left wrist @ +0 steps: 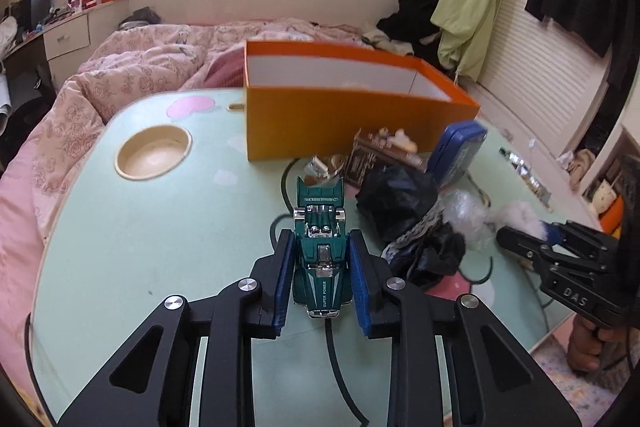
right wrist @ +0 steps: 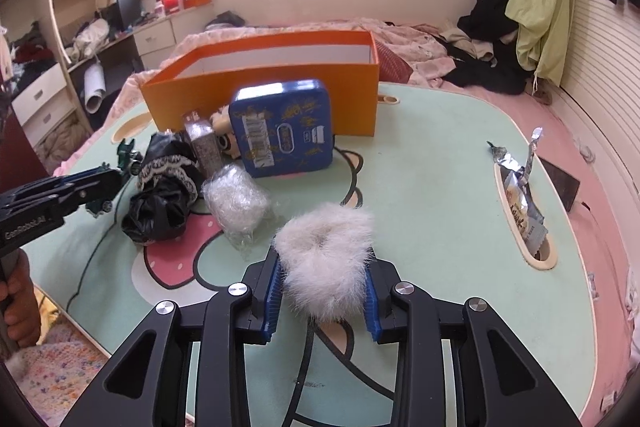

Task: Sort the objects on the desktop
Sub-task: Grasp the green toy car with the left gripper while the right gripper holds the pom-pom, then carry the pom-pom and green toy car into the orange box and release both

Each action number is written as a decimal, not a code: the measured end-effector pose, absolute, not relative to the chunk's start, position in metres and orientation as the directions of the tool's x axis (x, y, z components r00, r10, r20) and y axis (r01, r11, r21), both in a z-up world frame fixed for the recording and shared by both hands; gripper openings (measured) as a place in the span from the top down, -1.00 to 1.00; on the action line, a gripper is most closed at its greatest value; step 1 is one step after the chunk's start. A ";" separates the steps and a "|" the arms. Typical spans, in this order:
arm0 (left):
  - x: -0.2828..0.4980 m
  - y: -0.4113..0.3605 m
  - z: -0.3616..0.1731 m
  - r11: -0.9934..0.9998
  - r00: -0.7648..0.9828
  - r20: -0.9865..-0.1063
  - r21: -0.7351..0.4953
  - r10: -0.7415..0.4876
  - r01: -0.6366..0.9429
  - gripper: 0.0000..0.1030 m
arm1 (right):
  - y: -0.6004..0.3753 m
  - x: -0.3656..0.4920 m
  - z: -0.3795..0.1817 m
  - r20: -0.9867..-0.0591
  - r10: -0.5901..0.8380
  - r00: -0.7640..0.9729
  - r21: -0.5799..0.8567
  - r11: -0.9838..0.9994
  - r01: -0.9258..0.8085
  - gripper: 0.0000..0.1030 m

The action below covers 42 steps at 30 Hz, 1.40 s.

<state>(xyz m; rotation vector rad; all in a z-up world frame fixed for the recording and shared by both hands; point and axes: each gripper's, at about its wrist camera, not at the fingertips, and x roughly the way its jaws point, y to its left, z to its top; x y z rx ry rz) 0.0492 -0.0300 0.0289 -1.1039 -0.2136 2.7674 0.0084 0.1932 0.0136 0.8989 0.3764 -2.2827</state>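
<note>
My left gripper is shut on a green toy car, its blue pads pressing both sides, just above the mint-green table. From the right wrist view that left gripper sits at the left edge beside a black lace-trimmed bundle. My right gripper is shut on a white fluffy puff, held low over the table. An open orange box stands at the table's far side. A blue tin leans against it.
A clear plastic wrap and a small glittery case lie near the tin. A foil snack wrapper sticks out of a slot at the right. A round cup recess is at the left. A pink bed surrounds the table.
</note>
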 end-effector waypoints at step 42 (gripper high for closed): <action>0.008 -0.035 0.065 -0.976 -0.682 -0.703 -0.204 0.204 -0.081 -0.55 | 0.167 -0.016 0.054 -0.693 -0.534 -0.483 0.063 -0.713 0.698 -0.70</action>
